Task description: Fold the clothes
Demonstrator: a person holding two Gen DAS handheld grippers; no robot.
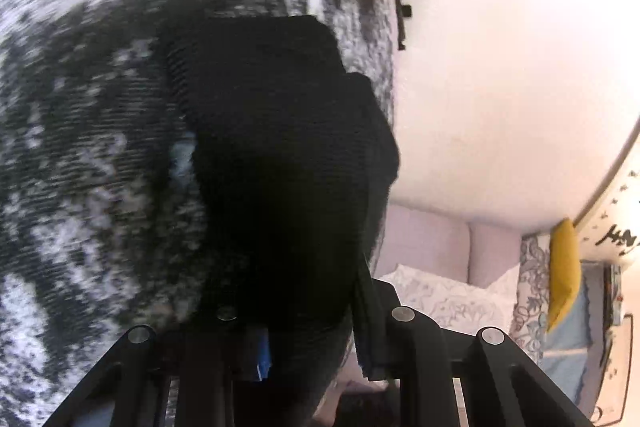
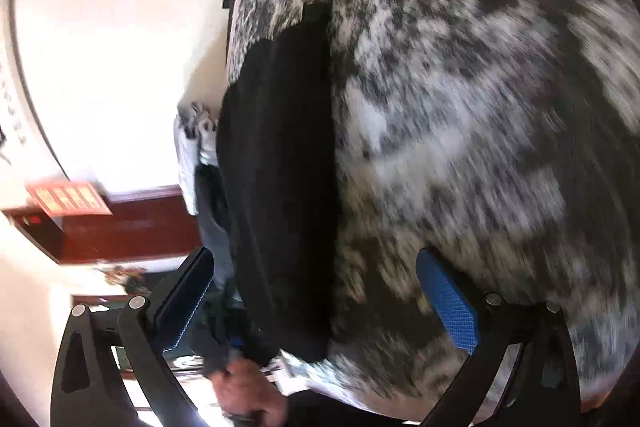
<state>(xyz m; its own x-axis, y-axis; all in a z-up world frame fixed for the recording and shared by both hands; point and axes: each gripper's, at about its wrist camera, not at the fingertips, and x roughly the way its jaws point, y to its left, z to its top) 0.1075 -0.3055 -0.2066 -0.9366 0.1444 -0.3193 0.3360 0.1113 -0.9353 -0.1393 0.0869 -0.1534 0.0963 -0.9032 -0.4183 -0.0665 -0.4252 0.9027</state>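
Left tongs clenched on black garment; right tongs released, astride it. Risk: blurred, tilted views suggest haste; fold may slip or skew.

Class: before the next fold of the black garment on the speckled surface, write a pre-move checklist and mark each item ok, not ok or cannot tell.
1. Left gripper shut on the black ribbed knit garment: ok, fabric is bunched between its jaws.
2. Right gripper free: ok, jaws wide apart, blue pads bare.
3. Garment lying on the grey-and-white speckled surface: ok.
4. Garment folded flat with edges aligned: cannot tell, both views are blurred.
5. Person's hand out of the right gripper's path: not ok, it sits close below the jaws.
6. Garment's far edge clear of the surface edge: cannot tell.
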